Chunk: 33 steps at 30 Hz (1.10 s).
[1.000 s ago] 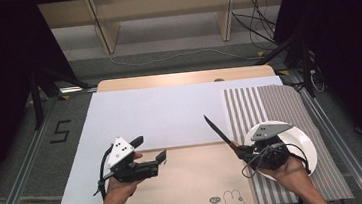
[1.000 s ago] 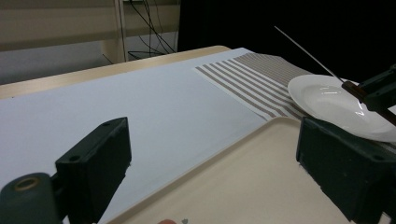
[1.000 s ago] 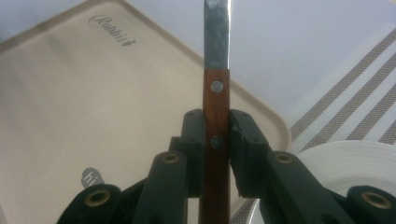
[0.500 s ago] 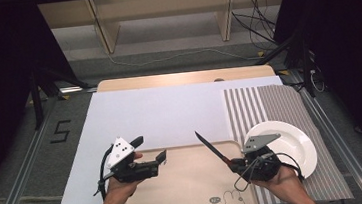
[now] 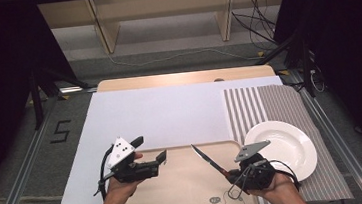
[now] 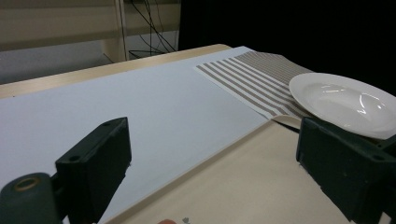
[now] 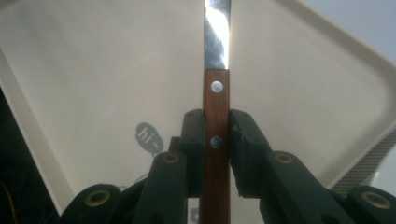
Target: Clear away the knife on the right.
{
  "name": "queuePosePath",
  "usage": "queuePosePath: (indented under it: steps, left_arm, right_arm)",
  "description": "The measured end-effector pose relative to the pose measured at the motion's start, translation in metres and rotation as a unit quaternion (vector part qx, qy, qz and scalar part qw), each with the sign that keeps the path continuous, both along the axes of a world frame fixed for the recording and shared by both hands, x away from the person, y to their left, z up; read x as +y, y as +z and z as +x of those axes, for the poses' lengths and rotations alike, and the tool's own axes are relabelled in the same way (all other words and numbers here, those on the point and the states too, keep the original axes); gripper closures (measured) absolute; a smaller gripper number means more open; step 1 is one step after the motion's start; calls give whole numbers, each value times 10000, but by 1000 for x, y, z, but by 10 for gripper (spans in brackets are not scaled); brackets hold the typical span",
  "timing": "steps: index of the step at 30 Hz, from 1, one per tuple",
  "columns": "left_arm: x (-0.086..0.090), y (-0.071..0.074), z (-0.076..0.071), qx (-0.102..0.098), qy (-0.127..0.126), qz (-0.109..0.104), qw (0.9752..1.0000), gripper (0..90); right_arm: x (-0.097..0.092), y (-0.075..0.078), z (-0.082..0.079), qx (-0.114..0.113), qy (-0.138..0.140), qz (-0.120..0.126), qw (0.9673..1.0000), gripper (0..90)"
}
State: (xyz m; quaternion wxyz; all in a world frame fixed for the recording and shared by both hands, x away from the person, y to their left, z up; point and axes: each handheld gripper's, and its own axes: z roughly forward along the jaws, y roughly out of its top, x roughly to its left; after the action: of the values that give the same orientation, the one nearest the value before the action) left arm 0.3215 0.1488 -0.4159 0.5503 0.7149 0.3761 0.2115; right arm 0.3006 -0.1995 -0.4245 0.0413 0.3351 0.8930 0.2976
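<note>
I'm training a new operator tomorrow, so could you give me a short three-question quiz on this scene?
1. What does the right tool hold?
2. True or false: the plate sits on the striped mat.
3. The left tool is: A) open with nothing in it, B) shut on a spoon, C) shut on the plate.

Key:
1. A knife, gripped by its wooden handle, blade over the tray.
2. True.
3. A.

Two claws, the left claw [image 5: 150,161] and the right claw [image 5: 232,176], are showing over the worktop [image 5: 167,79]. Lying there are one knife [image 5: 209,160], one tray [image 5: 187,192], one plate [image 5: 293,144], one striped mat [image 5: 264,104] and one white sheet [image 5: 160,114].
</note>
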Motion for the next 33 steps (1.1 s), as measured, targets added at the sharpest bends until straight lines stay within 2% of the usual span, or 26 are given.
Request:
queuePosePath:
  steps: [5,11,15,20,23,26,31,32,33]
  left_arm:
    - [0,0,0,10,-7,0,10000,102]
    - [-1,0,0,12,-11,-4,10000,102]
    - [-1,0,0,8,-17,-3,10000,103]
    - [-1,0,0,10,-19,-3,10000,103]
    - [-1,0,0,9,-17,-3,10000,103]
    - [-1,0,-1,4,-29,20,10000,103]
    - [-1,0,-1,8,-31,24,10000,103]
    - [-1,0,-1,10,-26,23,10000,103]
    - [-1,0,-1,11,-21,18,10000,103]
  right_arm:
    - [5,-7,-2,198,155,-204,9995,771]
    - [8,-13,-2,336,209,-312,9987,771]
    - [11,-20,-3,576,269,-508,9967,771]
    - [16,-22,-5,583,372,-617,9957,771]
    - [18,-26,-6,677,404,-755,9940,771]
    - [18,-28,-5,723,403,-784,9935,770]
    - [21,-32,-7,895,507,-918,9905,764]
    - [23,-33,-7,903,500,-946,9902,759]
    - [24,-33,-8,1015,543,-926,9890,655]
